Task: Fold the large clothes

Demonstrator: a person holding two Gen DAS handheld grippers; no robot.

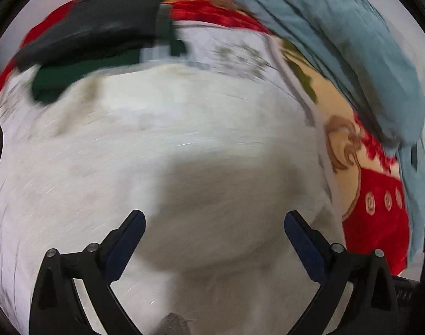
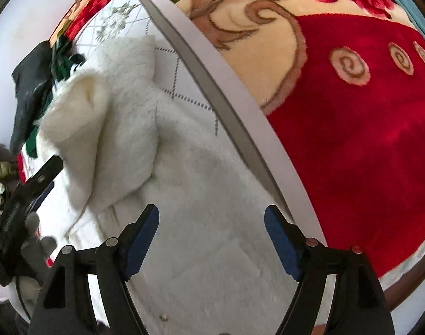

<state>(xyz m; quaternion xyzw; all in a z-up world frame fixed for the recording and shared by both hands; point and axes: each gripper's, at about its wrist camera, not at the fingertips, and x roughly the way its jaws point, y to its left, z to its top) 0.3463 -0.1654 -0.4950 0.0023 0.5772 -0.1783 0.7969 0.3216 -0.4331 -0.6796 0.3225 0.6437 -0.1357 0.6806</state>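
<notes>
White fleece garment (image 2: pixel 123 128) spread over quilted sheet (image 2: pixel 184 89) on bed, beside red floral blanket (image 2: pixel 352 117). One flap turned over; more folds left, judging by spread. Left hand-held gripper (image 1: pixel 214 231) wide, empty. Right hand-held gripper (image 2: pixel 211 229) parted, nothing clamped.

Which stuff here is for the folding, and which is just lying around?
For the folding: fluffy white garment, left gripper, right gripper.

Just lying about: red patterned blanket, light blue cloth, dark grey garment, dark green garment.
</notes>
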